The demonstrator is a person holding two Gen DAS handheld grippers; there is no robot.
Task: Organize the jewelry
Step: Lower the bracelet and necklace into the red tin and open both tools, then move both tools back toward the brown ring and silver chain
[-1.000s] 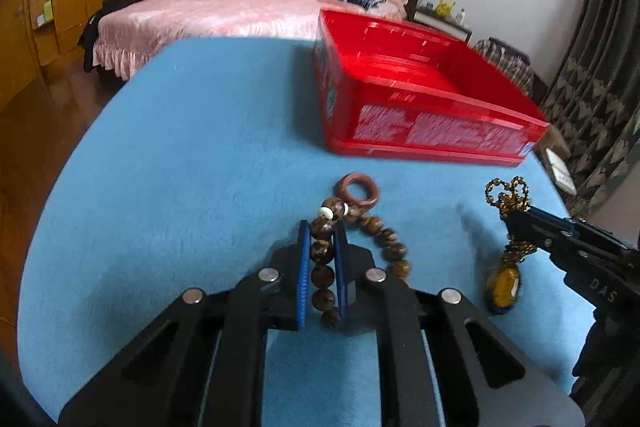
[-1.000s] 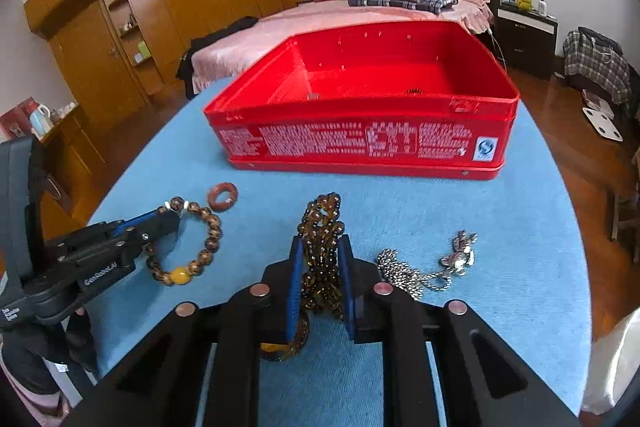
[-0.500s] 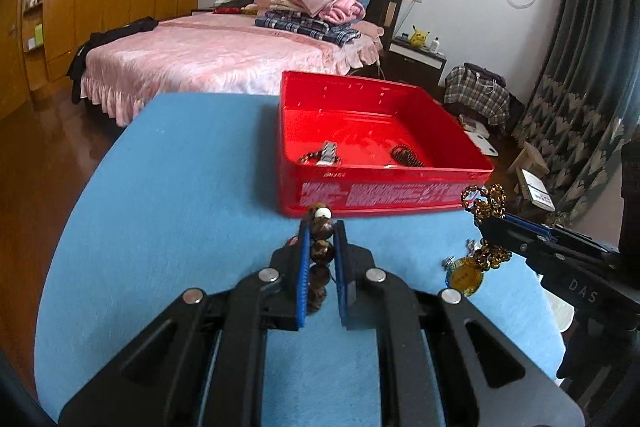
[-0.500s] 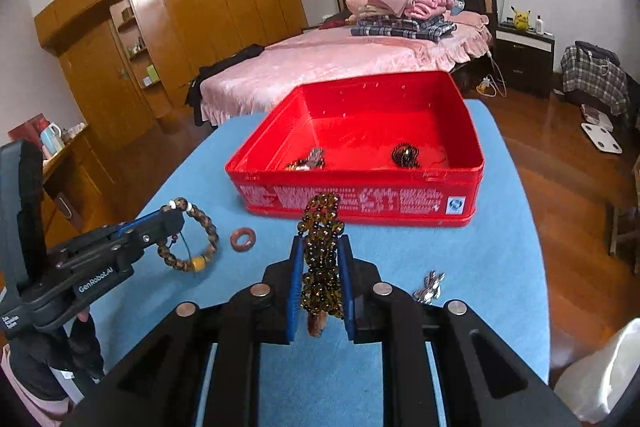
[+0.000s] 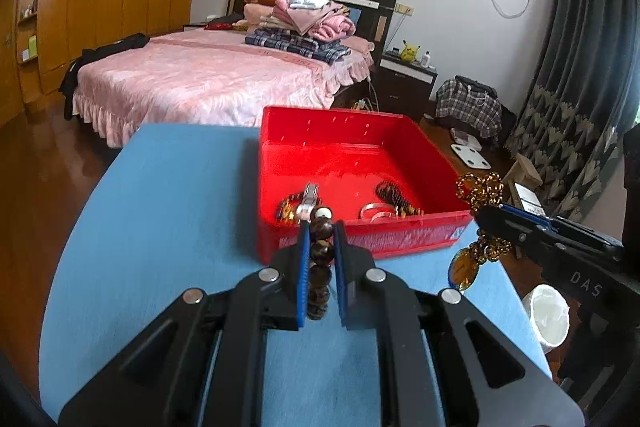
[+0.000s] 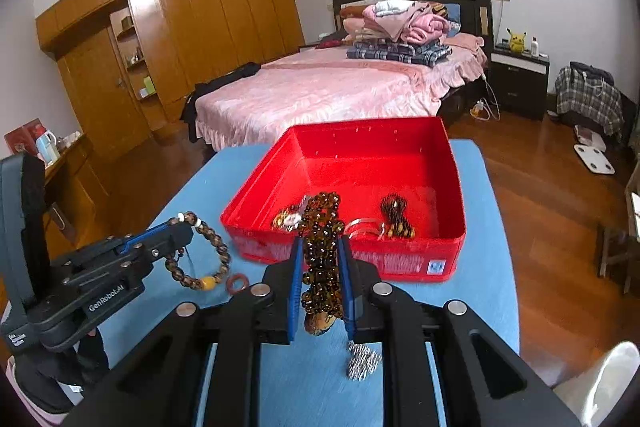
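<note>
1. While I watched both wrist views, the left hand-held gripper (image 5: 320, 259) was pinched narrow on a wooden bead bracelet (image 5: 320, 255), held clear of the blue tabletop (image 5: 168, 227) just short of the red box (image 5: 360, 163).
2. The right hand-held gripper (image 6: 320, 279) was clamped on an amber bead necklace (image 6: 322, 247) whose pendant hung below the fingers, also at the box's near wall.
3. I judged the task roughly half done: several pieces already lay inside the box, namely a dark beaded bracelet (image 6: 394, 213) at 1 o'clock, a silver bangle (image 6: 362, 225) and a small cluster with a metal clasp (image 6: 288, 217) at 11 o'clock.
4. Left out on the tabletop were a reddish-brown ring (image 6: 238, 283) at 9 o'clock and a silver chain (image 6: 362, 363) at 5 o'clock.
5. Compared with a second earlier, both pieces had been lifted off the tabletop and carried toward the box, which now showed its contents.
</note>
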